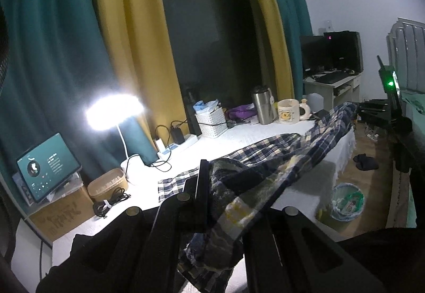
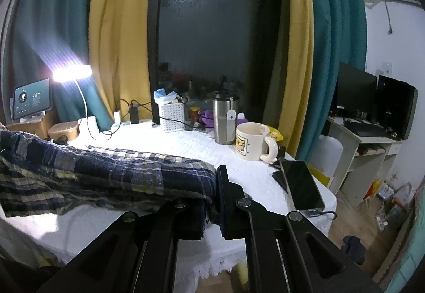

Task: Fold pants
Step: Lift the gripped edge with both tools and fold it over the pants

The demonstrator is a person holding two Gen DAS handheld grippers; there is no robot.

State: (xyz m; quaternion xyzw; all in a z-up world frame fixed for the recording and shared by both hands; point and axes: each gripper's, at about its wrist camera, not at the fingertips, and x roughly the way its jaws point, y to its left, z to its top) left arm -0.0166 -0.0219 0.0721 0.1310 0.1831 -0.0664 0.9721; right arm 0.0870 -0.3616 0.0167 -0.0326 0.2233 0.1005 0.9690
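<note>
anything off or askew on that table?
The phone lies at the table's right corner, its near end at the edge, cable hanging off. The pants are held bunched between both grippers, left and right, not flat. Nothing spilled.

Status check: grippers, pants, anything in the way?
Left gripper and right gripper shut on plaid pants, stretched over table. Mug, phone close.
</note>
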